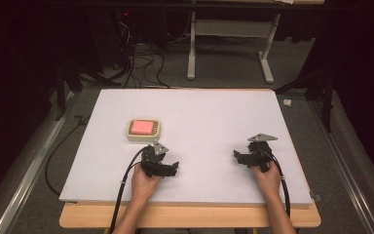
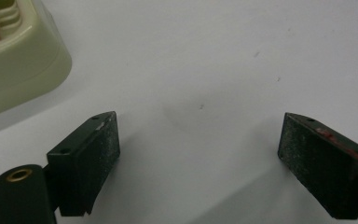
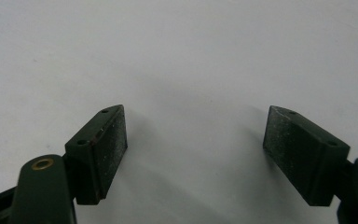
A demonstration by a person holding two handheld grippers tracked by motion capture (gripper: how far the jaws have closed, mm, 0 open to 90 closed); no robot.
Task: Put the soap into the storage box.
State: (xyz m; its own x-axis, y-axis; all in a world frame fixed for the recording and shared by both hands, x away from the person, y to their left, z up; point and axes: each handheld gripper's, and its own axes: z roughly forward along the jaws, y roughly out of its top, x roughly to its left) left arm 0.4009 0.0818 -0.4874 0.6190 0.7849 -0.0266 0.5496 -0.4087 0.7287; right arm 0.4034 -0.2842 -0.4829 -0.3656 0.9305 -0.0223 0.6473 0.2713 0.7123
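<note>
A white board (image 1: 209, 126) covers the counter (image 1: 190, 217), whose wooden near edge shows bare. Beyond the far edge, black cables (image 1: 141, 63) lie on the grey floor (image 1: 224, 68) beside a grey table frame (image 1: 231, 34). A small white scrap (image 1: 287, 102) lies off the far right corner.

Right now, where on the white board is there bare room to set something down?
Widest free patch: the white board between the cream tray and the right tongs, out to its far and right edges. Also free: left of the tray. Tight spot: the strip between the tray and the left tongs.
</note>
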